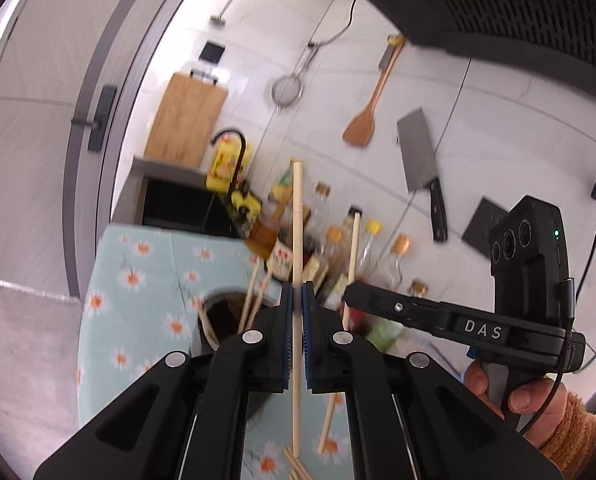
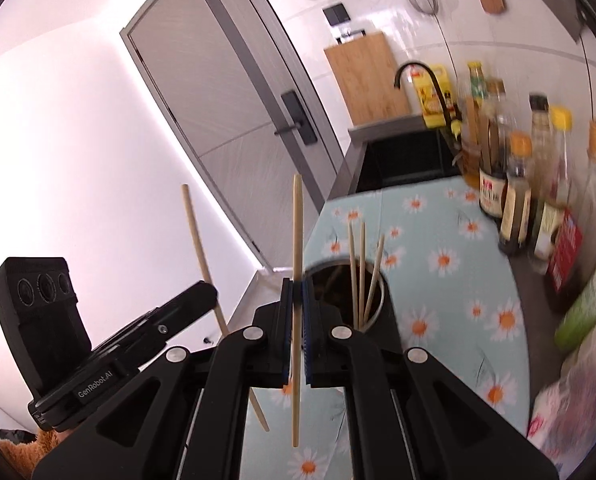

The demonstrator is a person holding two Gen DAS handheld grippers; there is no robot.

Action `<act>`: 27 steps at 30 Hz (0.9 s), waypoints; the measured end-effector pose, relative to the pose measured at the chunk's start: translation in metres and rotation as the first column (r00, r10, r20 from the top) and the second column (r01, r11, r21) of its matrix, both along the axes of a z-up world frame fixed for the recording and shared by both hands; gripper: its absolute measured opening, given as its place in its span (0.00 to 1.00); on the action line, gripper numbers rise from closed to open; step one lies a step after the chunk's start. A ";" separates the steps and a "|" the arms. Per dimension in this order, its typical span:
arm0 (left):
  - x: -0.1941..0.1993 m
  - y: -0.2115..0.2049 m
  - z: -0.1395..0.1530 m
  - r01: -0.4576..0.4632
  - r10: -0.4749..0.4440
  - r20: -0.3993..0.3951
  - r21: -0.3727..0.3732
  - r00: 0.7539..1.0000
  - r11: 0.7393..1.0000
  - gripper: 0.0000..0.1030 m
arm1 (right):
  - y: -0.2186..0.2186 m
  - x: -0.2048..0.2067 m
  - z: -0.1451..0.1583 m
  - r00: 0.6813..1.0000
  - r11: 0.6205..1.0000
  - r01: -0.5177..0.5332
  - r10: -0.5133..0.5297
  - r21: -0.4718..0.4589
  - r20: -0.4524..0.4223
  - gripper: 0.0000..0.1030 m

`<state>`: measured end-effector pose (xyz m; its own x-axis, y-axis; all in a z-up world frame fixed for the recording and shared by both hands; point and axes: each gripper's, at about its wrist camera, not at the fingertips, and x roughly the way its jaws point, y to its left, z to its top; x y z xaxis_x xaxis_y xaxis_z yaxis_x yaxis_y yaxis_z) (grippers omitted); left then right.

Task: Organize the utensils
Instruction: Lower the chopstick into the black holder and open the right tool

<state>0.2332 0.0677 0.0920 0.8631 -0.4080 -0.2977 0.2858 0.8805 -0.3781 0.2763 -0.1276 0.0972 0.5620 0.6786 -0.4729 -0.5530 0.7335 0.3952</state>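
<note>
In the left wrist view my left gripper is shut on a pale wooden chopstick that stands upright between its blue pads. To its right my right gripper, held by a hand, grips a second chopstick. The right wrist view shows that gripper shut on its upright chopstick, with the left gripper and its tilted chopstick at left. A dark round holder with a few chopsticks stands just beyond both grippers. Loose chopsticks lie on the cloth below.
A daisy-print cloth covers the counter. Several sauce bottles crowd the wall side. A black sink with a faucet lies beyond. A cutting board, strainer, wooden spatula and cleaver hang on the wall.
</note>
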 end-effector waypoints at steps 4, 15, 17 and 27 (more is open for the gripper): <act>0.010 0.004 0.005 -0.028 0.028 0.034 -0.010 0.999 1.000 0.04 | -0.001 0.013 0.009 0.999 1.000 0.008 -0.008 0.009 0.036 0.05; 0.033 0.012 0.019 -0.061 0.063 0.150 -0.013 0.987 0.998 0.04 | 0.006 0.034 0.029 0.992 0.999 0.008 -0.012 0.032 0.127 0.06; 0.034 0.011 0.024 -0.064 0.063 0.189 -0.002 0.980 0.998 0.04 | 0.005 0.036 0.038 0.986 0.998 0.016 -0.026 0.065 0.165 0.06; 0.043 -0.003 0.011 -0.079 0.062 0.244 0.059 0.968 0.995 0.04 | 0.016 0.045 0.035 0.959 0.997 0.050 -0.062 0.050 0.276 0.06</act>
